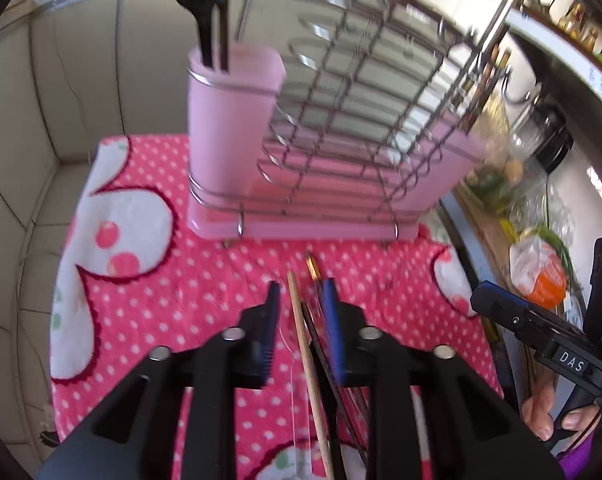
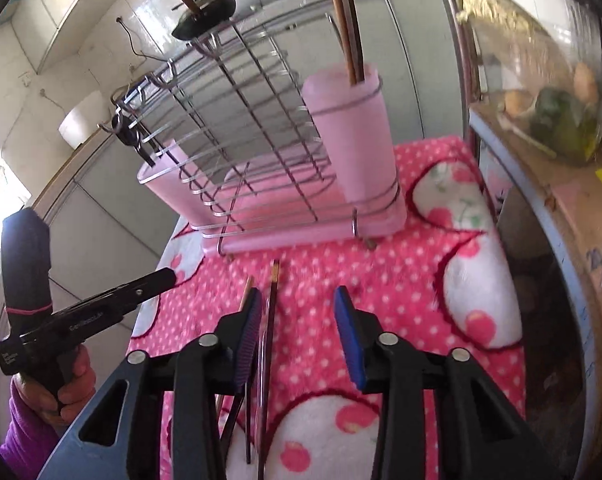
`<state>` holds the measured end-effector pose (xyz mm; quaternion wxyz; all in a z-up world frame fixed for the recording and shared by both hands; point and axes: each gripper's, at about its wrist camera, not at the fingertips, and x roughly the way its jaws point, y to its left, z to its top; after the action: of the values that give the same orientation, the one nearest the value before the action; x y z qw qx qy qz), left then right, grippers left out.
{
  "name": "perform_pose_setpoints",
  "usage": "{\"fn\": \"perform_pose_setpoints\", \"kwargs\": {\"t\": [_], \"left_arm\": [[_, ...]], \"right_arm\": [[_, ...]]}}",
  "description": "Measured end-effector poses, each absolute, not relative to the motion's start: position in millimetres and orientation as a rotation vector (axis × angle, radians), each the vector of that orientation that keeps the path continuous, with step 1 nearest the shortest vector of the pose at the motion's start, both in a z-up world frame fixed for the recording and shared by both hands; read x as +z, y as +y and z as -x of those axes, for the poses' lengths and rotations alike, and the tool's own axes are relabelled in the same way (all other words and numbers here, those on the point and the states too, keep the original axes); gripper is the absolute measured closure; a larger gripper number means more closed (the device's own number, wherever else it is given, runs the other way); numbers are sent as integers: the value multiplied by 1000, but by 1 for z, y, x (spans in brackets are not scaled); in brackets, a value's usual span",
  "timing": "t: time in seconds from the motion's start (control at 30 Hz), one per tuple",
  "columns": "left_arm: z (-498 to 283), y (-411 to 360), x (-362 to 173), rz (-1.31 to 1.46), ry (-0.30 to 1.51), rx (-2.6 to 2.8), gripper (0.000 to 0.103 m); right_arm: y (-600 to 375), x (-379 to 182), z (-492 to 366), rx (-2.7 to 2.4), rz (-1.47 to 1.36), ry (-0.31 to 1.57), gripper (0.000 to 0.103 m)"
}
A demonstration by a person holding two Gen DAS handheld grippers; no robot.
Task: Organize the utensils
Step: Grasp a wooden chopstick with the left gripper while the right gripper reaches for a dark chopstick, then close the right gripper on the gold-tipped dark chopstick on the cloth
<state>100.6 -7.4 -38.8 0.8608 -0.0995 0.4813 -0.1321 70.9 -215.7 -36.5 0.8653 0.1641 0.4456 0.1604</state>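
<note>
A pink dotted towel (image 1: 173,288) is spread over the bench, with a pink-based wire rack (image 1: 341,128) set at its far end. At one end of the rack a pink cup (image 1: 229,120) stands with black utensils (image 1: 209,12) upright in it; in the right wrist view the other cup (image 2: 353,136) is seen with two chopsticks (image 2: 347,20) upright inside. More chopsticks (image 1: 303,340) are laid lengthwise on the towel just before the rack. The left tool (image 1: 301,292) is lowered over them, its jaws narrowed to a slim gap with a pale stick and a dark one between the blue pads; whether the pads press on them cannot be told through the blur. The right tool (image 2: 297,300) is held partly open beside it, nothing gripped, the dark chopsticks (image 2: 271,320) lying just inside its left pad. A hand (image 2: 71,376) in a purple sleeve is seen on the left tool's handle.
</note>
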Motion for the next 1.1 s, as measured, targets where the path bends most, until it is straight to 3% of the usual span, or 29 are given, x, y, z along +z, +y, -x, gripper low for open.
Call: {"fn": "perform_pose_setpoints", "kwargs": {"t": [0.07, 0.37, 0.83, 1.1], "left_arm": [[-111, -13, -50, 226, 1085, -282, 94], [-150, -26, -85, 252, 1248, -214, 95], [-175, -48, -119, 162, 1291, -162, 95], [-157, -22, -103, 190, 1228, -171, 96]], "right_arm": [[-218, -43, -72, 343, -369, 958, 71], [-232, -59, -76, 344, -424, 993, 73], [-232, -67, -80, 359, -439, 1013, 73], [-213, -76, -84, 402, -441, 1057, 74]]}}
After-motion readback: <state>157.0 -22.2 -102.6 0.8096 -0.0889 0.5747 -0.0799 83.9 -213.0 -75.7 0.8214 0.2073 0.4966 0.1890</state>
